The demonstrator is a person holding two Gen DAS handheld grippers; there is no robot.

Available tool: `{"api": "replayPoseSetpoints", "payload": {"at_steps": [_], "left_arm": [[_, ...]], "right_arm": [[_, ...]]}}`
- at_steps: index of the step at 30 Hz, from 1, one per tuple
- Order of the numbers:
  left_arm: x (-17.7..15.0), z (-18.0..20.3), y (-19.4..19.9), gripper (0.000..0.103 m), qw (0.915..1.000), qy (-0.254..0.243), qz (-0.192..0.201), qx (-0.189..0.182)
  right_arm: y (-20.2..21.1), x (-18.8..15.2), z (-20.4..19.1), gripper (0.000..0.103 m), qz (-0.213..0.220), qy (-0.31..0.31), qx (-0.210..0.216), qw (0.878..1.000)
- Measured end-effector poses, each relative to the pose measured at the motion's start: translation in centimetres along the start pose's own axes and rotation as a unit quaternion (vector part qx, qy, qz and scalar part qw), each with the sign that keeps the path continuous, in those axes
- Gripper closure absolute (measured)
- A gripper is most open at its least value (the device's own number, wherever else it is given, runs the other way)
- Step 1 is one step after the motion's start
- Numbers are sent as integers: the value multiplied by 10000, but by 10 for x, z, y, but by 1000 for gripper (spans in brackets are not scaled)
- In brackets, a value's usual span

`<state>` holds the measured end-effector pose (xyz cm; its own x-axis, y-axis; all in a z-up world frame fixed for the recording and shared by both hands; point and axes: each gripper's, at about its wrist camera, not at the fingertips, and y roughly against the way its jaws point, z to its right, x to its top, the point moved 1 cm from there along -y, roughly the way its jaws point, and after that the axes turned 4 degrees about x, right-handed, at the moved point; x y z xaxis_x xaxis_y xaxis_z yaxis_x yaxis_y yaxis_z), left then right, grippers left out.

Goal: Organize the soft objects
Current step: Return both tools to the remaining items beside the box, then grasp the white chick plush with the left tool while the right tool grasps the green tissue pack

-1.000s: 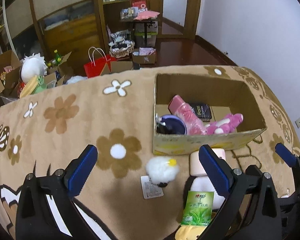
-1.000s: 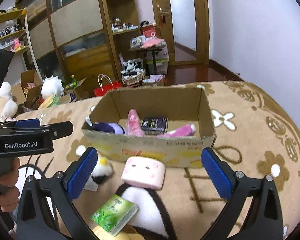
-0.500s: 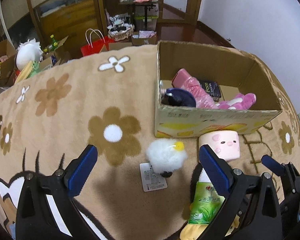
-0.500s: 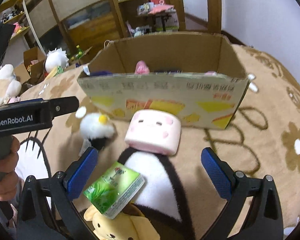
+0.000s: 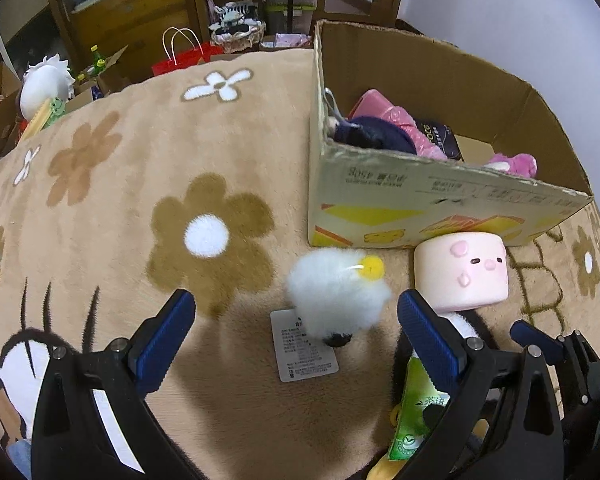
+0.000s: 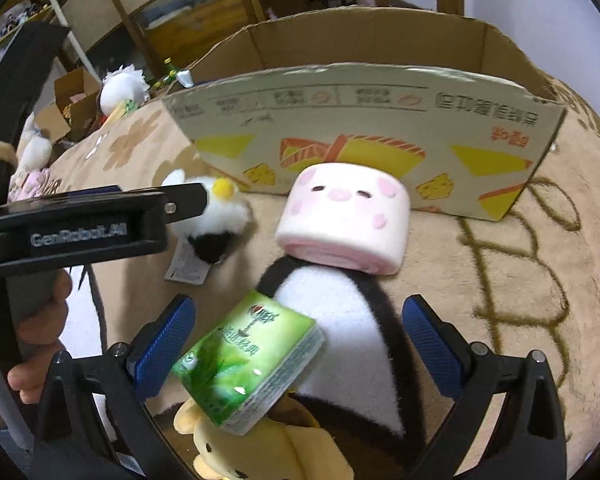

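Note:
A white fluffy chick toy with a paper tag lies on the brown flowered blanket, just ahead of my open left gripper. A pink pig-faced cushion rests against the front of the cardboard box. My right gripper stands open over a green tissue pack and a black-and-white plush; a yellow plush lies below. The box holds pink and dark soft items.
A hand holds the left gripper's handle at the left of the right wrist view. Beyond the blanket's far edge are cardboard boxes, a white plush, a red bag and wooden cabinets. A white wall stands at the right.
Both grippers have moved down and forward toward the toys. The chick, the pig cushion and the tissue pack now look larger and nearer. Both stay open.

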<state>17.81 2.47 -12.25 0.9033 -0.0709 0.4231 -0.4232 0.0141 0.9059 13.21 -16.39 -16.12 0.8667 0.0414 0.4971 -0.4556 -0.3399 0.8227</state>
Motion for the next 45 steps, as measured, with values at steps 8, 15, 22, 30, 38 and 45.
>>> {"api": "replayPoseSetpoints", "payload": {"at_steps": [8,15,22,30,38,45], "left_arm": [[0,3,-9,3,9999,-58,-26,-136],[0,6,-20,3,9997,-71,-84,-199],[-1,4,-30,5,9995,-9,-149,-275],[-2,6,-37,26,9990,-48,-170,-422],[-7,6,-41,64,9985,30,-208,-499],[-8,1,-34,69,9993,63,-25,-359]], "right_arm": [[-11,-3,-8,0,-283,18,254,9993],[-30,-1,-24,0,-584,46,198,9981],[-54,-5,-30,22,-942,226,-238,9950],[-55,2,-20,44,-786,21,-307,9964],[-57,6,-28,53,-642,282,-435,9966],[-42,-3,-16,60,-515,279,-275,9979]]}}
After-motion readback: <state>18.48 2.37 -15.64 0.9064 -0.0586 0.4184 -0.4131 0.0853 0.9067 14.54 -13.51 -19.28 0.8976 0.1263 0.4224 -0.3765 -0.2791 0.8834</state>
